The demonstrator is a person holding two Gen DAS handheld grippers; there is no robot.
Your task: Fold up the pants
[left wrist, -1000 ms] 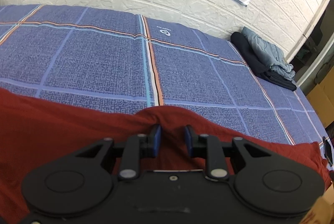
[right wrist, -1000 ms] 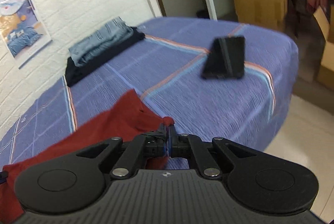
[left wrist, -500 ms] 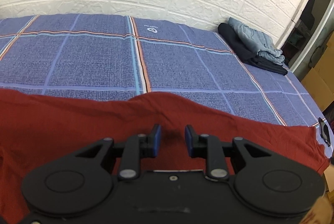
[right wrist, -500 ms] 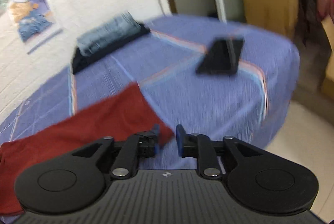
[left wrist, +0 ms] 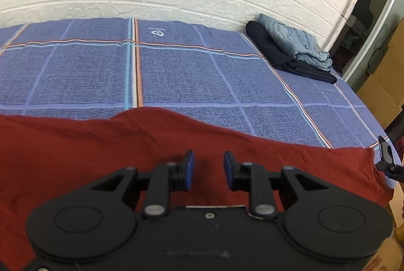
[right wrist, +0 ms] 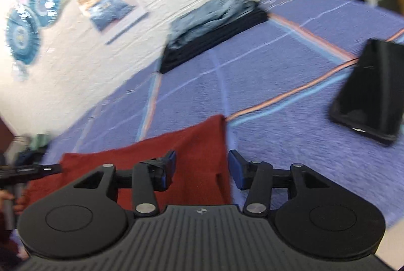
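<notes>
The red pants (left wrist: 101,149) lie flat across the near part of the blue checked bed (left wrist: 189,74). My left gripper (left wrist: 208,168) is open and empty, its fingers just above the red cloth near its far edge. In the right wrist view the end of the red pants (right wrist: 192,157) lies on the bed. My right gripper (right wrist: 200,170) is open and empty over that end, by its right edge. The left gripper (right wrist: 30,170) shows at the left edge of that view.
A folded stack of light blue jeans on dark clothes (left wrist: 295,48) lies at the far right by the white brick wall; it also shows in the right wrist view (right wrist: 214,26). A black phone (right wrist: 371,91) lies near the bed's right edge. Cardboard boxes (left wrist: 386,84) stand beyond the bed.
My right gripper opened and let go of the red pants' end, which now lies on the bed. The bump of cloth by my left gripper has flattened as the gripper drew back.
</notes>
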